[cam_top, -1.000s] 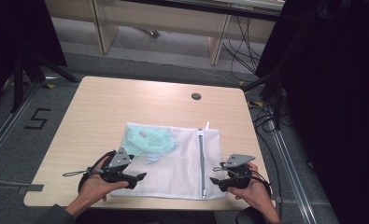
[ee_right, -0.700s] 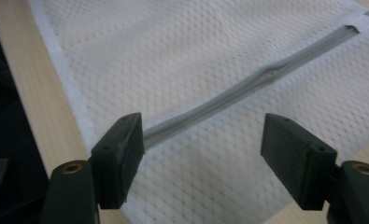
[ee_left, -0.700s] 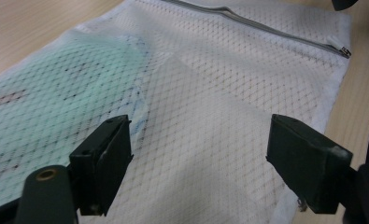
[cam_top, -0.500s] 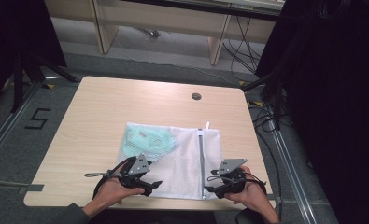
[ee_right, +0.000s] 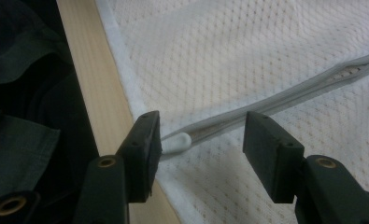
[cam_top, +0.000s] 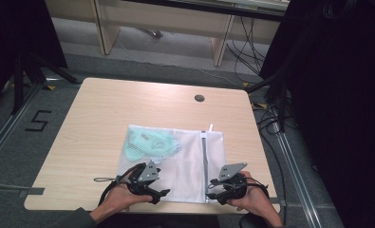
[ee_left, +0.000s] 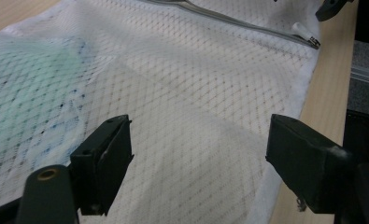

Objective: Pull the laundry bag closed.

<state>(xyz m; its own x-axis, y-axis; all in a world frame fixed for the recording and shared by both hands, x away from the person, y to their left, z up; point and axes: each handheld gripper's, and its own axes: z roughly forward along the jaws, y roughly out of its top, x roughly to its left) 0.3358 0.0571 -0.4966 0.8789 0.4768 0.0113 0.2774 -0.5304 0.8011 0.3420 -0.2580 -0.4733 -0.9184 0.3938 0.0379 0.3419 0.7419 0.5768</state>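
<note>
The left gripper (ee_left: 198, 158) has its jaws spread wide, holding nothing; between them lies the white mesh of a laundry bag (ee_left: 187, 93), just below the tips. Whether the jaws touch the mesh cannot be told. The right gripper (ee_right: 201, 140) is also spread, its jaws standing either side of the bag's zipper (ee_right: 275, 105). The white pull tab (ee_right: 176, 141) at the zipper's end lies just beside the left-hand jaw in the right gripper view, almost against it, but nothing is pinched.

From the high view, the left gripper (cam_top: 157, 195) sits over the bag's near left corner, held by the person's left hand (cam_top: 118, 199), and the right gripper (cam_top: 212, 187) sits at the near end of the zipper (cam_top: 204, 161), held by the right hand (cam_top: 251, 202).

The laundry bag (cam_top: 187, 164) lies flat on the table (cam_top: 99, 118), toward the near edge and right of the middle, with its near hem close to that edge. Its zipper runs from the near edge toward the far edge along the bag's right part. Inside the bag, in its far left corner, is a pale green bundle of cloth (cam_top: 149, 142), seen through the mesh; in the left gripper view it shows as a green patch (ee_left: 28, 79) under the netting. The rest of the bag looks flat.

A round dark grommet (cam_top: 199, 98) sits in the table near its far edge.
</note>
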